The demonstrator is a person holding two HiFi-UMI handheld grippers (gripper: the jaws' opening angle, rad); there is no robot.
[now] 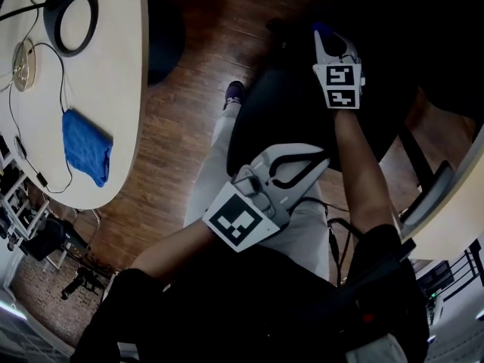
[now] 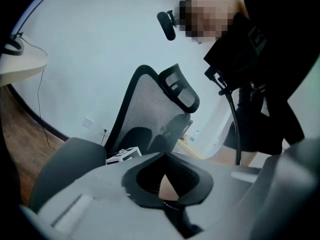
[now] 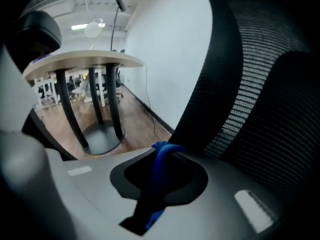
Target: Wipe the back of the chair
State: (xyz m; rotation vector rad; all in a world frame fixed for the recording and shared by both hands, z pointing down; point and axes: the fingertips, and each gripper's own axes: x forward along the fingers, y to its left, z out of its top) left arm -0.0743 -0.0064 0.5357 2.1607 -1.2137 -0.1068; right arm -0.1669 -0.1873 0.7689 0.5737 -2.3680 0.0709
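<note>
My right gripper (image 3: 162, 148) has its fingers pinching a soft blue cloth (image 3: 159, 171), seemingly just beside the curved black mesh back of the chair (image 3: 250, 84). My left gripper (image 2: 165, 155) has its fingers pressed together, empty.

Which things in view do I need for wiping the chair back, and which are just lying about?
For the job:
- chair back
- blue cloth, pinched in the right gripper

Lying about:
- second blue cloth, black ring and round disc, all on the white table
- left gripper, shut on nothing
</note>
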